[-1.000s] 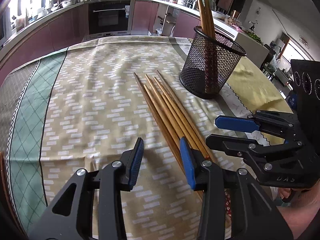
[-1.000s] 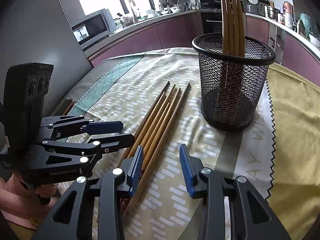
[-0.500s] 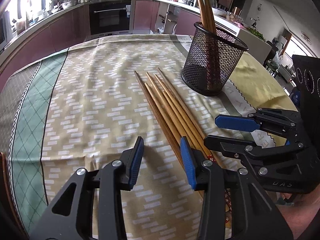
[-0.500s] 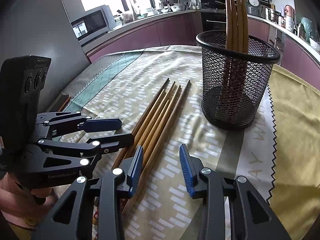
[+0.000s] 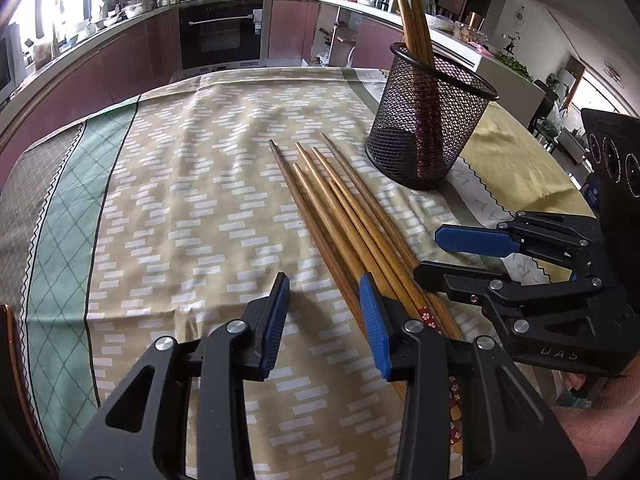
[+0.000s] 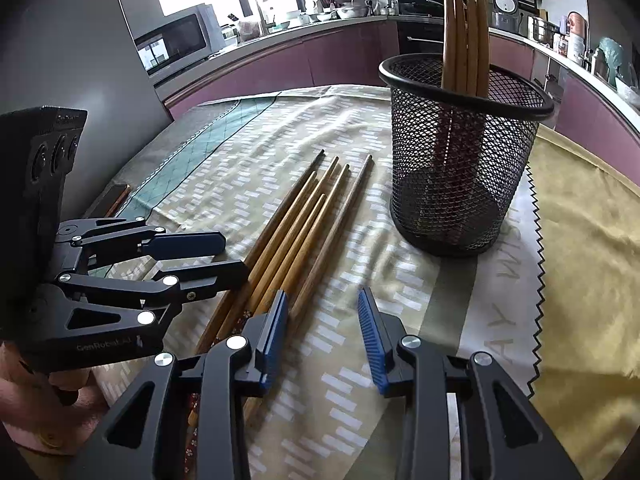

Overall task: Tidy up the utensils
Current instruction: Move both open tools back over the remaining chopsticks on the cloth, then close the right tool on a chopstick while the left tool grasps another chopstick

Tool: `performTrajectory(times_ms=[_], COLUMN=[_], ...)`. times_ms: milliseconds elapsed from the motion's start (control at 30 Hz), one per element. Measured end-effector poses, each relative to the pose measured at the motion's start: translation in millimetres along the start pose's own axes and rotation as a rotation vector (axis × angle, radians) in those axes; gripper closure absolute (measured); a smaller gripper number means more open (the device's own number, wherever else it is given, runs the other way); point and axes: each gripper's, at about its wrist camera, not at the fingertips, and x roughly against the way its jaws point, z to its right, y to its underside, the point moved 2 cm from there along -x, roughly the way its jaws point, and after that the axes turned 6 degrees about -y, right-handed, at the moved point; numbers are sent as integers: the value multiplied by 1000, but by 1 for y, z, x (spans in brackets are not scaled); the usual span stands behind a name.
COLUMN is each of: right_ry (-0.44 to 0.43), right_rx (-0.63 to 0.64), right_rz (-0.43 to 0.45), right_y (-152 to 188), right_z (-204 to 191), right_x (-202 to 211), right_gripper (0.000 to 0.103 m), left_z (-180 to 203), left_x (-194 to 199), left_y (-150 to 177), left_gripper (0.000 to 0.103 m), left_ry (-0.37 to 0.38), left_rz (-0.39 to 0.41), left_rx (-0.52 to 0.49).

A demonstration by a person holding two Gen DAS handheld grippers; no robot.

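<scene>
Several wooden chopsticks (image 5: 340, 208) (image 6: 304, 220) lie side by side on the patterned tablecloth, tips pointing away from me. Beyond them to the right stands a black mesh cup (image 5: 428, 128) (image 6: 460, 168), with several upright chopsticks (image 5: 412, 12) (image 6: 466, 20) in it. My left gripper (image 5: 322, 292) (image 6: 234, 256) hovers over the near ends of the loose ones. Its jaws are closing, with only cloth between them. My right gripper (image 6: 322, 300) (image 5: 428, 254) stands open just right of the bundle, holding nothing.
The tablecloth (image 5: 180, 220) covers the table, and a yellow cloth (image 6: 580, 220) overlaps it on the right. A flat dark object (image 6: 116, 196) lies near the table's far left edge. Kitchen counters, an oven and a microwave lie beyond.
</scene>
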Motion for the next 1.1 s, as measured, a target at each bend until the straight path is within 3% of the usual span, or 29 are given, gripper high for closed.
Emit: performTrajectory(times_ms=[367,633,833,1000,1100], right_ry=[35,85,90,45,25], right_rx=[26,50,31,-29,-69], right_rz=[-12,-6,10,25,39], right_y=[1,-7,-11,-10,-9], right_z=[0,-5,-1,6,12], right_x=[-2,-11,-13,-8,-5], right_gripper=[69,75,85,94,97], left_z=[-3,-1,-4,-6,-7], left_x=[1,-4,-9,-9,-8], left_y=[1,-5,-11,-12,-11], left_gripper=[67,69,78,92,93], left_ry=[-15,-29,-41,-20,-26], left_rz=[-3,-5,-6,-7,-1], left_rx=[-1,-9,4,29,45])
